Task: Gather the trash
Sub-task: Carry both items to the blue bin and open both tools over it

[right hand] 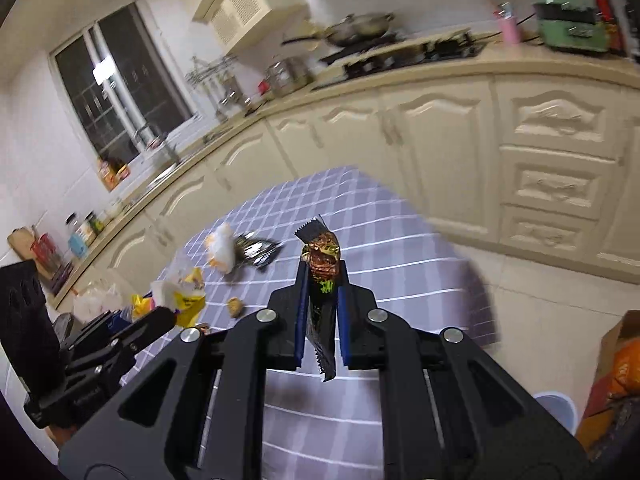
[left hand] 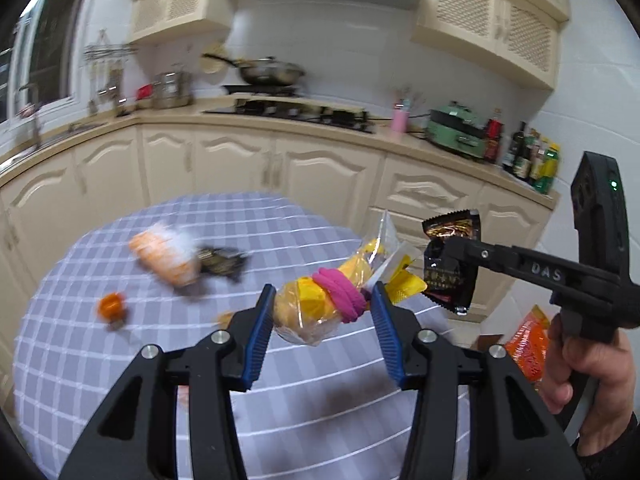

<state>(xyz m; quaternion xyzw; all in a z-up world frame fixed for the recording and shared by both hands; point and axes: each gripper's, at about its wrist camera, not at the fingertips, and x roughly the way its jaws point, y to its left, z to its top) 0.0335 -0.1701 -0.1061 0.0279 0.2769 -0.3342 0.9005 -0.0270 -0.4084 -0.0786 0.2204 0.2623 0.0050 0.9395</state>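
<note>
In the left wrist view my left gripper (left hand: pixel 323 294) is shut on a crumpled clear and yellow plastic bag (left hand: pixel 308 312) wound with a pink band (left hand: pixel 340 292), held above the checked table (left hand: pixel 120 360). To its right a hand holds my right gripper (left hand: pixel 450 254), shut on a black snack wrapper (left hand: pixel 450 280). The right wrist view shows that wrapper (right hand: pixel 322 280) upright between the blue pads of the right gripper (right hand: pixel 322 270). At that view's left edge is the left gripper (right hand: pixel 160 320) with the yellow bag (right hand: pixel 188 298).
On the table lie an orange and white wrapper (left hand: pixel 168 258), a shiny black wrapper (left hand: pixel 224 266), a small orange piece (left hand: pixel 112 306) and a brown crumb (right hand: pixel 235 306). An orange bag (left hand: pixel 528 344) sits on the floor at the right. Cream cabinets (left hand: pixel 320 176) ring the table.
</note>
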